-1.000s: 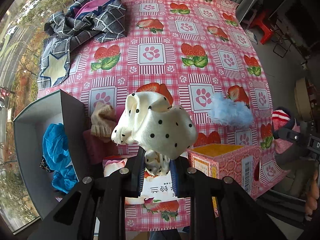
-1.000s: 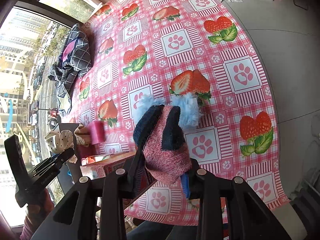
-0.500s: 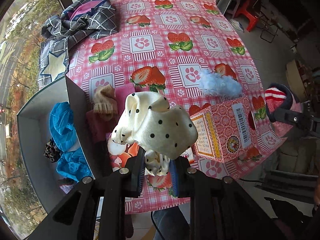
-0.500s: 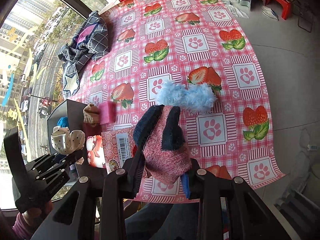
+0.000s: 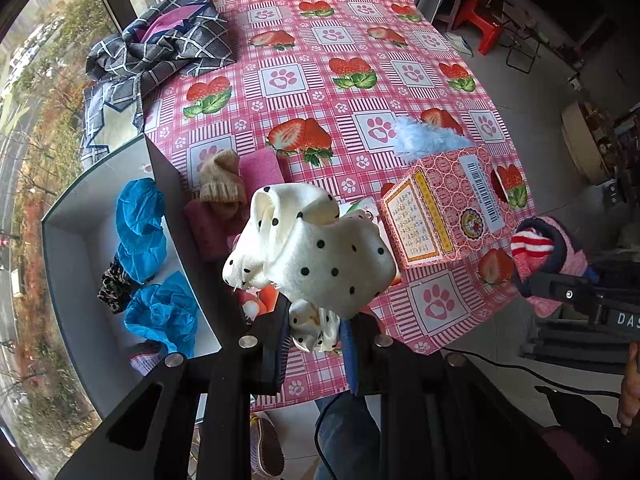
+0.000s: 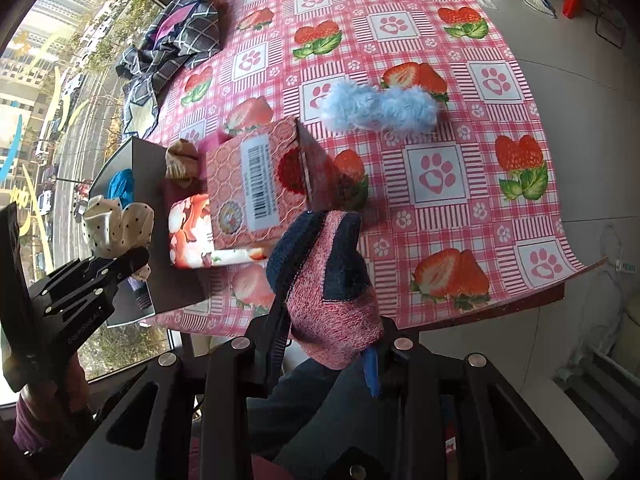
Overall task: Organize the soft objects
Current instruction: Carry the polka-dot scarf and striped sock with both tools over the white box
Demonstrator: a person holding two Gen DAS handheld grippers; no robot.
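My left gripper (image 5: 314, 330) is shut on a cream polka-dot cloth (image 5: 316, 248) and holds it in the air above the table's near edge, right of the grey box (image 5: 72, 280). It also shows in the right wrist view (image 6: 116, 228). My right gripper (image 6: 326, 344) is shut on a pink and navy sock (image 6: 328, 280), held off the table's near edge; the sock shows in the left wrist view (image 5: 548, 252). A fluffy light blue piece (image 6: 380, 108) lies on the strawberry tablecloth (image 6: 436, 168).
The grey box holds blue crumpled pieces (image 5: 140, 228) and a dark patterned one. A pink carton (image 5: 448, 204) stands near the front edge. A beige knit item (image 5: 222, 180) and pink cloths (image 5: 260, 168) lie beside the box. A checked garment (image 5: 160, 48) lies far left.
Both grippers have pulled back and up from the table with their items still held. The view now takes in more of the table, the grey box and the floor.
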